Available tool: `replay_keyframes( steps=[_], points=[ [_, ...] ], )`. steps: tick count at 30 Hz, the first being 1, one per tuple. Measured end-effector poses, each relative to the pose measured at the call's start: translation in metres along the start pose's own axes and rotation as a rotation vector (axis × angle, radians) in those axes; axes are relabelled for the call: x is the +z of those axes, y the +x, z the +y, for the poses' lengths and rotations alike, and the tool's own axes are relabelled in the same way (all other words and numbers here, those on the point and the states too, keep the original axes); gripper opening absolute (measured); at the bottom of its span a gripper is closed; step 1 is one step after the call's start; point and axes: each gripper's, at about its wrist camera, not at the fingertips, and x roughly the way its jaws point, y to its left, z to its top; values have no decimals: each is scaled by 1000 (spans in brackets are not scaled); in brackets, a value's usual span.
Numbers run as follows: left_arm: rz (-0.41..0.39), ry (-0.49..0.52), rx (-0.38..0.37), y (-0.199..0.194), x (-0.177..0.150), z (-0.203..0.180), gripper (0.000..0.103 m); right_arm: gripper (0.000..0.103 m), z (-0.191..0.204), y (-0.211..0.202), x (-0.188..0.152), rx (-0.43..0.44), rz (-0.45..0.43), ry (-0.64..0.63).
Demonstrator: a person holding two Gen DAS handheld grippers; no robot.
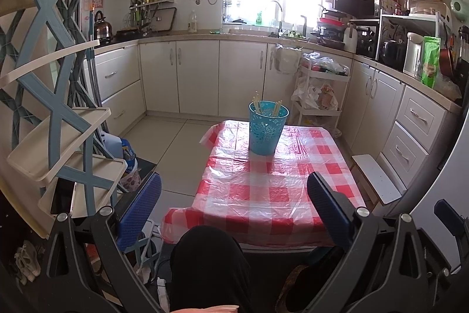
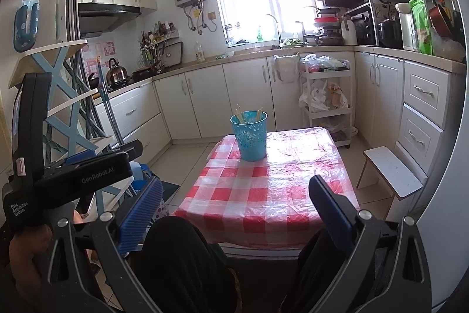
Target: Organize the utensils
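While both grippers, left and right, hung spread and empty above the person's knees, the chopsticks stood in a turquoise cup at the far end of the checked tablecloth; light, stiff and probably slippery, best pinched near their upper ends.

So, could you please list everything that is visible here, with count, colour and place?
table: one, red-and-white checked plastic cover, centre of kitchen floor
cup: one, turquoise, far end of table, upright
chopsticks: several, pale, standing inside cup
folding shelf: one, blue and cream, left
trolley: one, white, holding bags, beyond table
stool: one, white, right of table
kettle: one, steel, left counter
left tool: open, empty, blue pads
right tool: open, empty, blue pads
knees: two, in black, under the tools
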Motion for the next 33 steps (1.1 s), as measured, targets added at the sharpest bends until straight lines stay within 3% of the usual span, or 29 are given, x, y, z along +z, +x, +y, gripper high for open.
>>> replay_keyframes(
  steps=[11, 16, 24, 33],
  points=[
    [9, -6, -8, 1, 0, 3, 96, 96, 2, 1, -2, 1, 8, 1],
    [14, -34, -60, 3, -4, 11, 96, 96, 1, 1, -1, 3, 8, 1],
    [-46, 8, -27, -6, -3, 3, 96, 96, 3, -2, -1, -1, -8, -4],
    [-49, 17, -8, -10, 0, 2, 96, 96, 4, -6, -1, 5, -18, -10]
  ],
)
